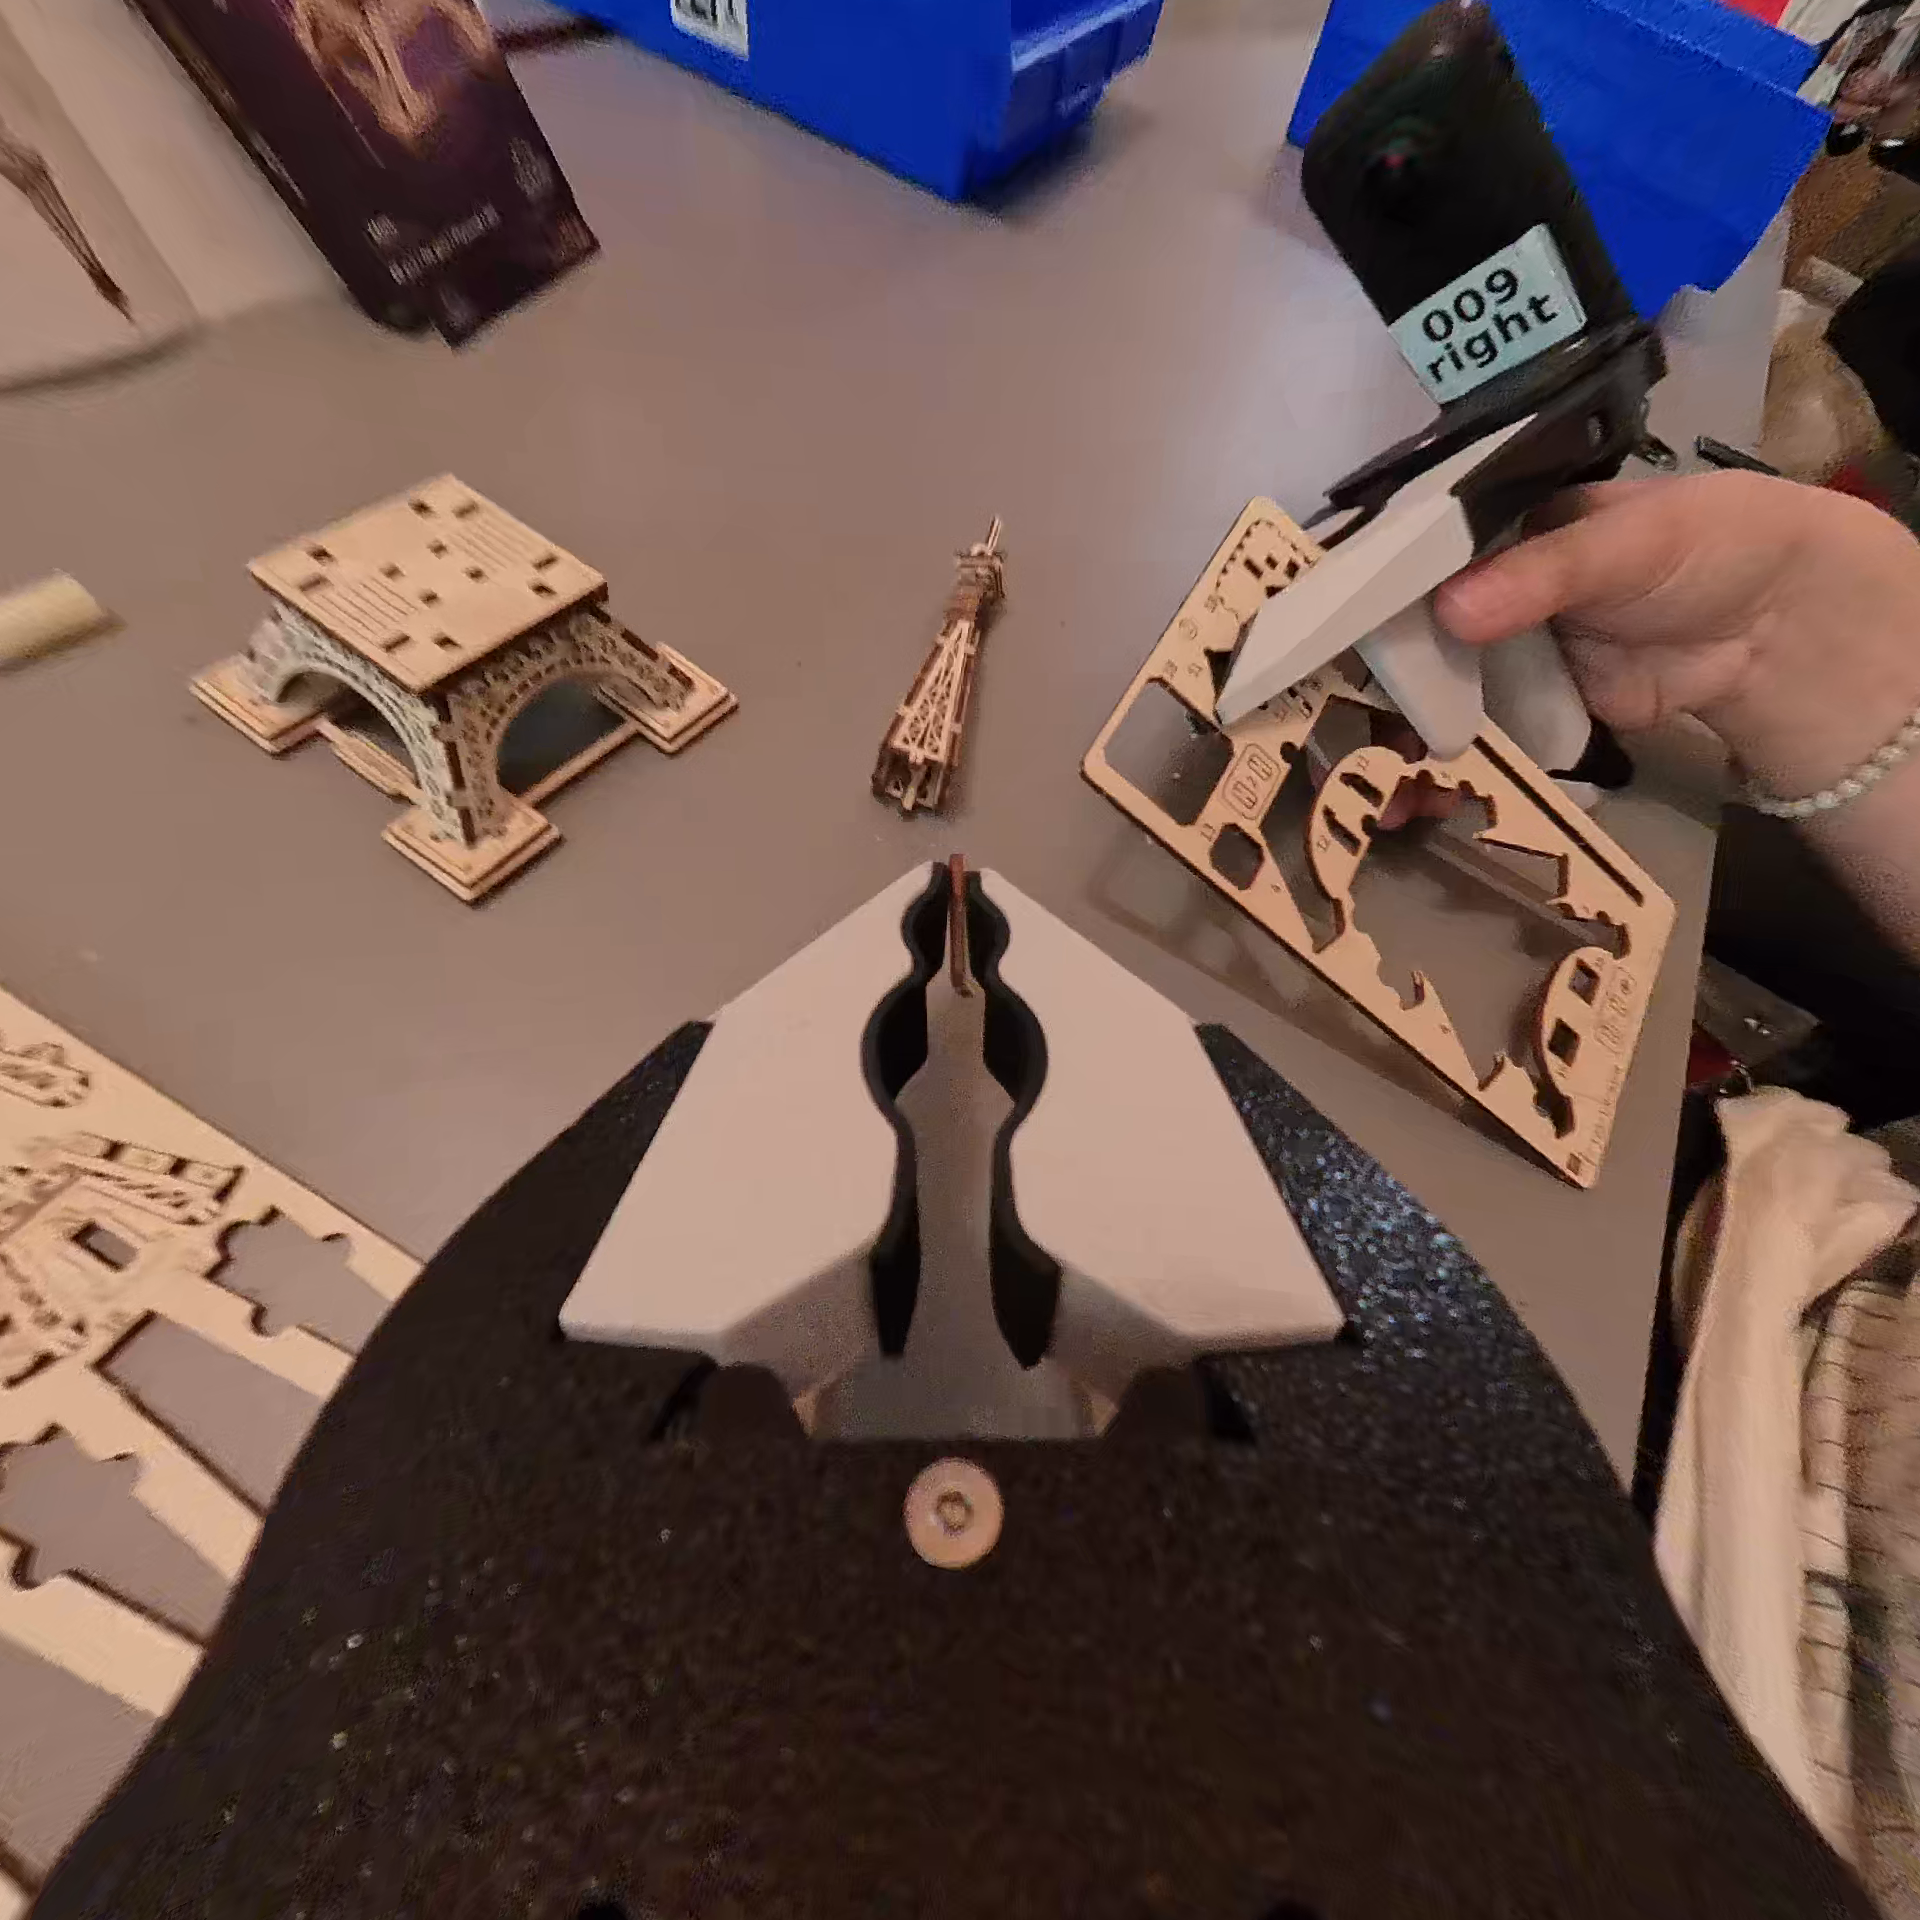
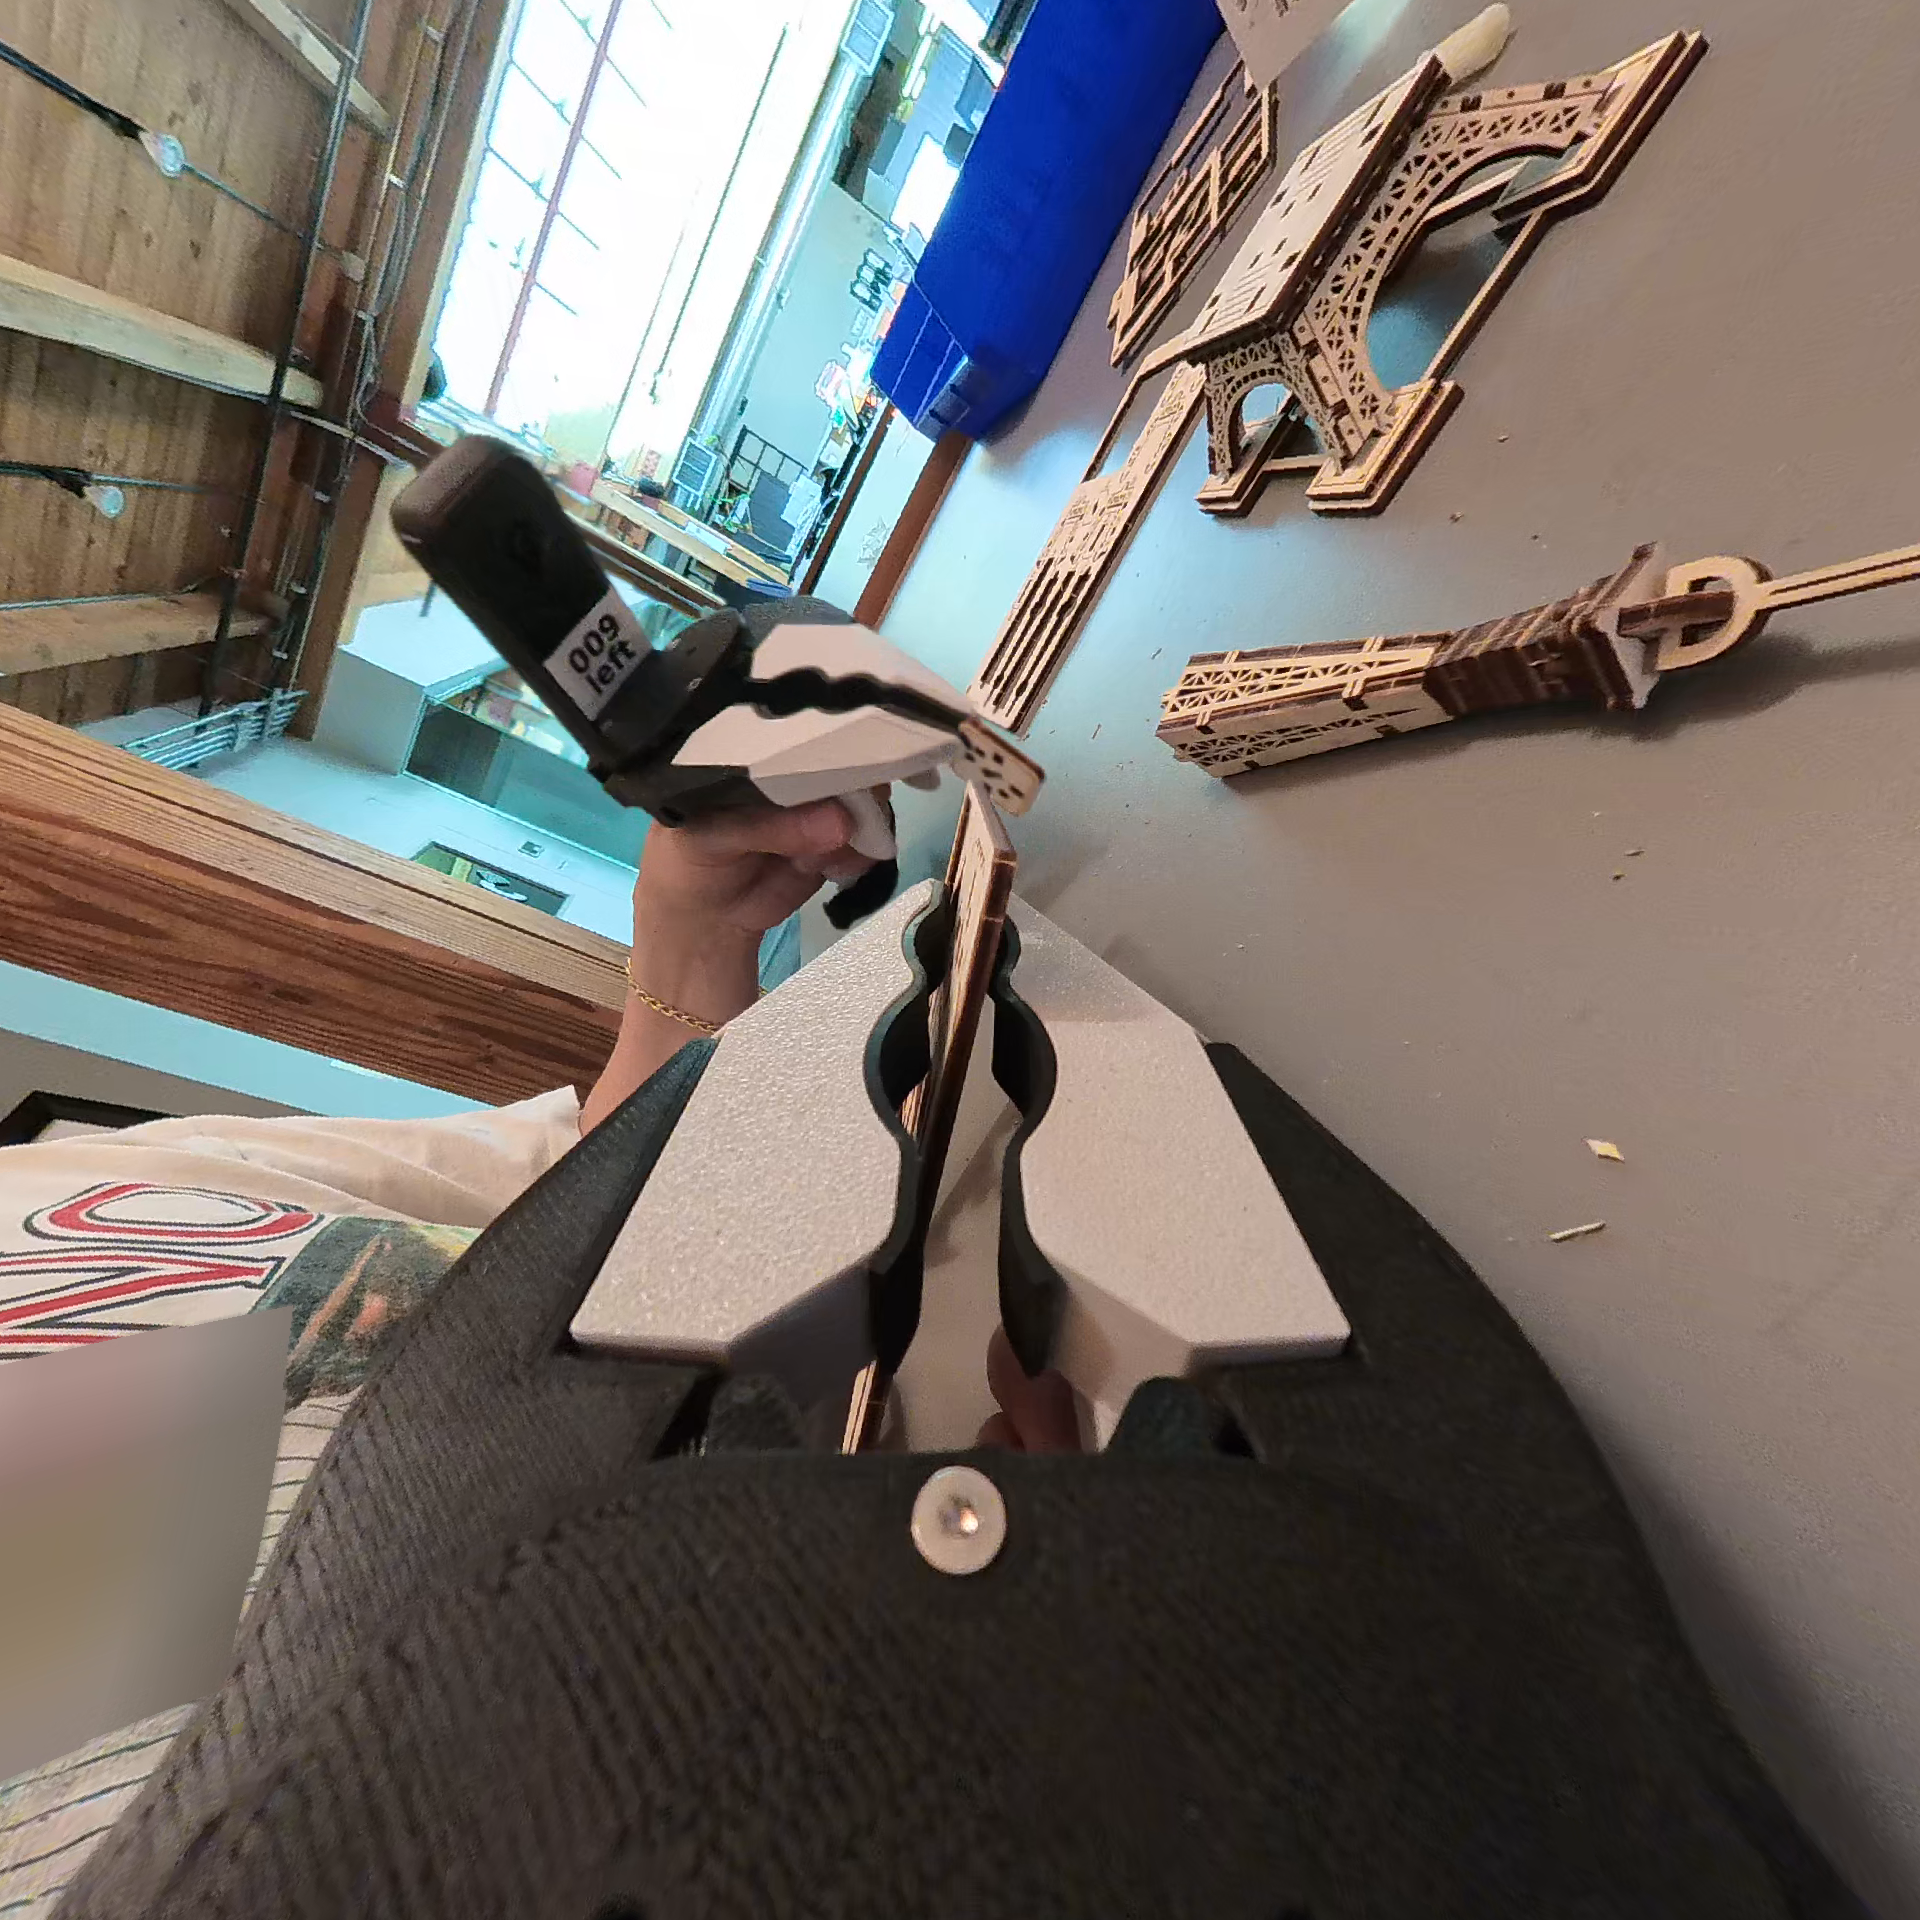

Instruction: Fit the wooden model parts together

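My left gripper point(image 1: 956, 883) is shut on a small thin wooden piece point(image 1: 958, 935), held edge-on above the grey table. In the right wrist view the left gripper point(image 2: 961, 732) holds this small perforated piece point(image 2: 1000, 771) just above the sheet's top edge. My right gripper point(image 2: 977, 920) is shut on a flat wooden parts sheet point(image 2: 982, 883) with several cut-outs. It also shows in the left wrist view point(image 1: 1231, 707), tilting the sheet point(image 1: 1382, 914) up off the table. The arched tower base point(image 1: 457, 675) stands at the left. The slim tower spire point(image 1: 940, 675) lies in the middle.
Another cut-out wooden sheet point(image 1: 125, 1299) lies at the near left. A dark box point(image 1: 395, 156) and blue bins point(image 1: 914, 83) stand at the back. More sheets point(image 2: 1195, 208) lie beyond the base. The person's torso point(image 1: 1797, 1455) is at the right. Wood crumbs point(image 2: 1579, 1231) dot the table. Across from one pair of fingers to the other is roughly 7 centimetres.
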Demonstrator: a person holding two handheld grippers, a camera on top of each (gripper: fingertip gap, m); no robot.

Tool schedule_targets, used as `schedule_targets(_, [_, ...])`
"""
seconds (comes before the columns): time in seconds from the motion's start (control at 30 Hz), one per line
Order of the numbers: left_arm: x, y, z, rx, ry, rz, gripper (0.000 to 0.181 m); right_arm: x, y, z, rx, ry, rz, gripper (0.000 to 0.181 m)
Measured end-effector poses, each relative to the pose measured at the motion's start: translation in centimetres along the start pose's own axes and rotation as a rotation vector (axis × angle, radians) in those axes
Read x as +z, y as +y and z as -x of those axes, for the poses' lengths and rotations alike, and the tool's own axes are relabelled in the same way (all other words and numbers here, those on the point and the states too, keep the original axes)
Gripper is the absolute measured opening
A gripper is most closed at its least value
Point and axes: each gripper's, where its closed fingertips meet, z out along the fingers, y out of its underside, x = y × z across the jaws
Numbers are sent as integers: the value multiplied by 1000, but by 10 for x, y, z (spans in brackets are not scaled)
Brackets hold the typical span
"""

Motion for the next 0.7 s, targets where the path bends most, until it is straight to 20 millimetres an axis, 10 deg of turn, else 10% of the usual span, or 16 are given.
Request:
schedule_targets(0.27, [-7, -3, 34, 29, -201, -6, 38, -1, 0, 2, -4, -12, -4, 2])
schedule_targets(0.47, [0, -26, -45, -86, 234, -104, 40, -6, -4, 19, -83, -94, -41, 1])
schedule_targets(0.7, [22, -22, -79, -314, 499, -70, 15, -11, -5, 32, -115, -169, -61, 1])
